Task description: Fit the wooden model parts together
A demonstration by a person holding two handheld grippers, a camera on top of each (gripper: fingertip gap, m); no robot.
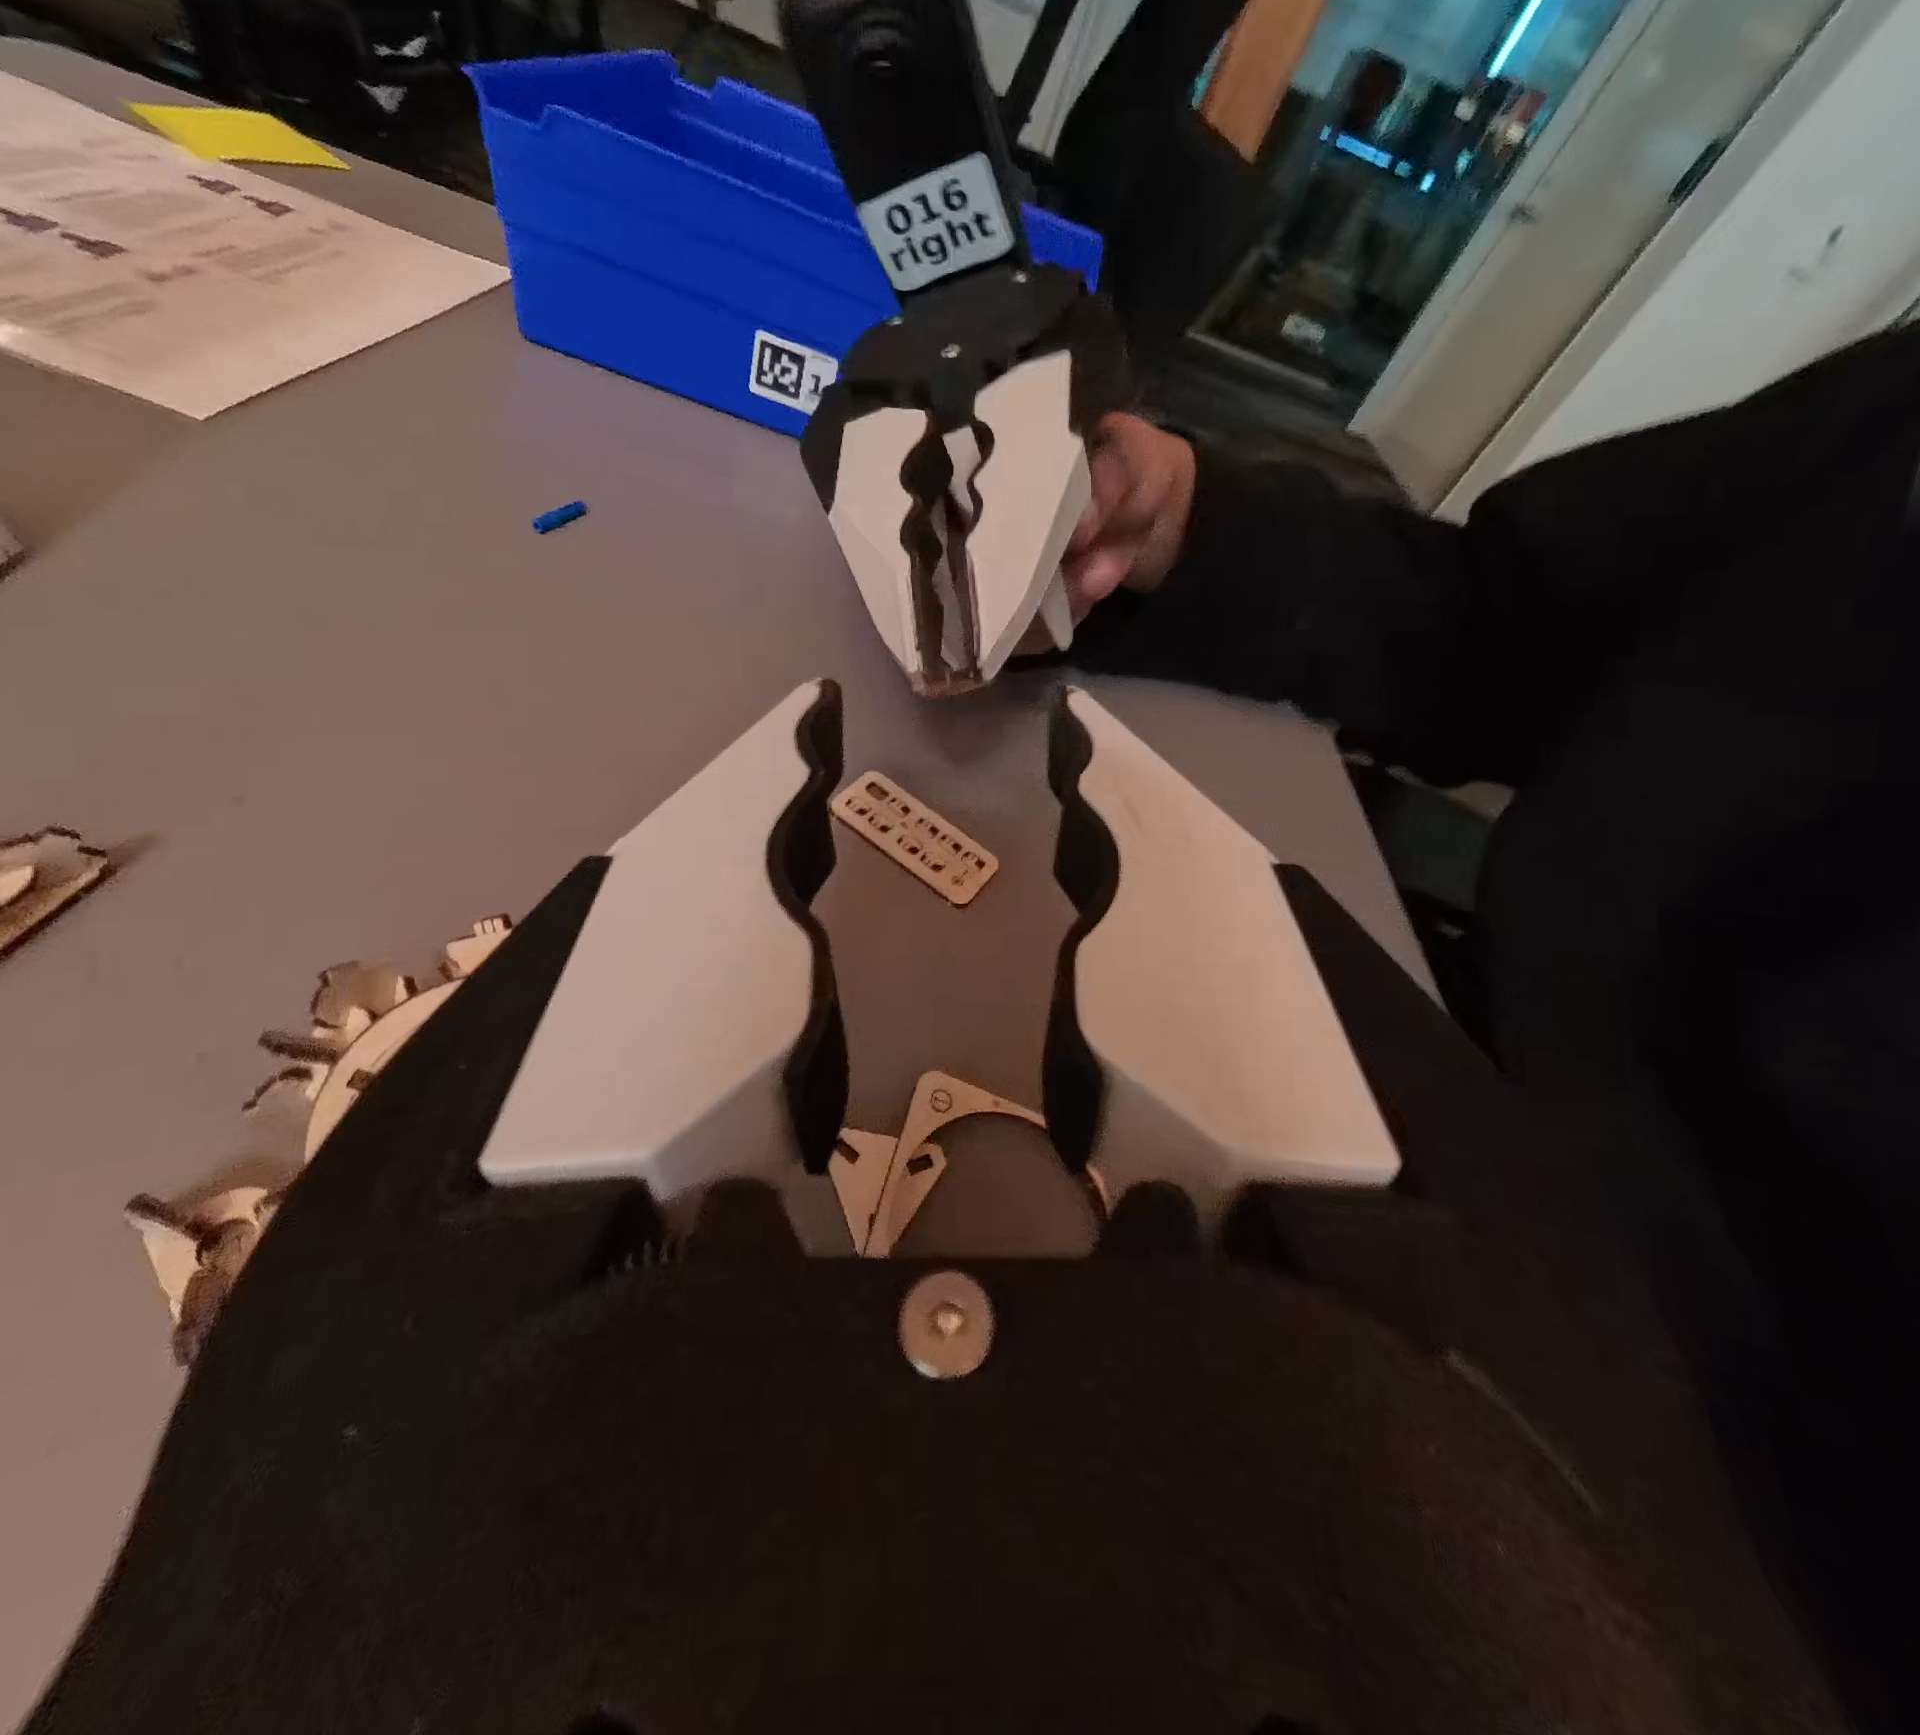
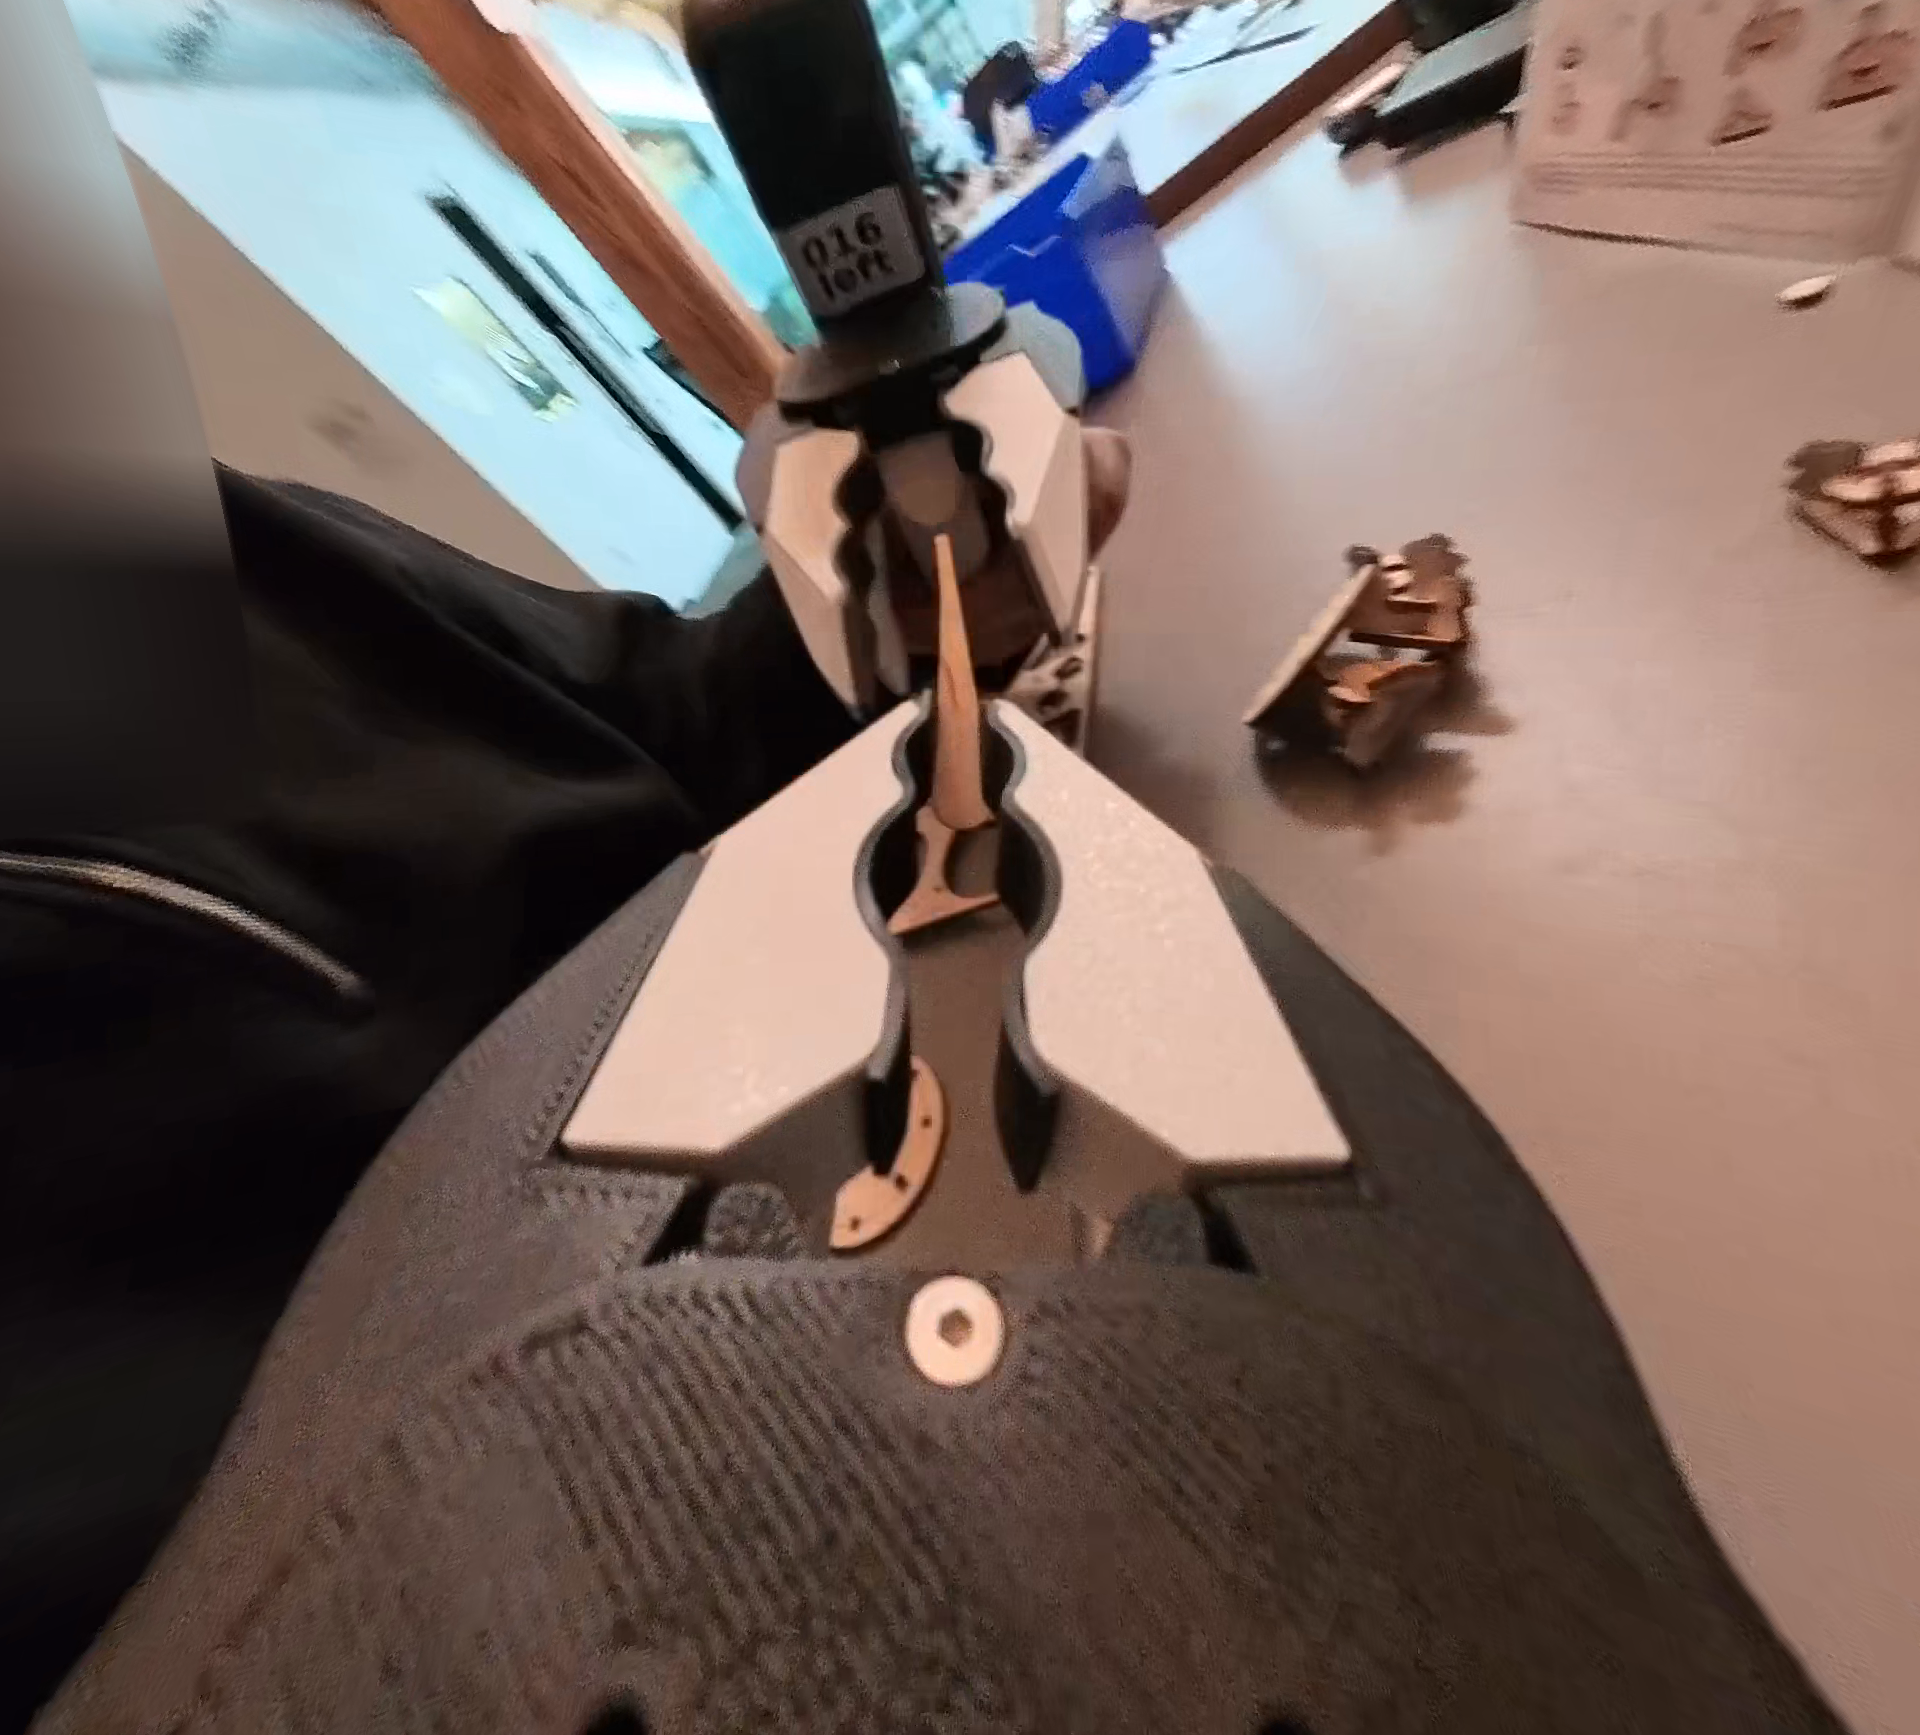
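Left wrist view: wooden parts lie lower left on the grey worktop; the left tongs stand apart over a small wooden plate at centre. Right wrist view: the right tongs are clamped on a thin wooden piece at centre; a wooden assembly lies to the right.

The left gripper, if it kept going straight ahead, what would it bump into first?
Probably the right gripper, whose shut fingers hold a thin wooden piece. The small slotted wooden plate lies lower, flat on the table; depth is unclear.
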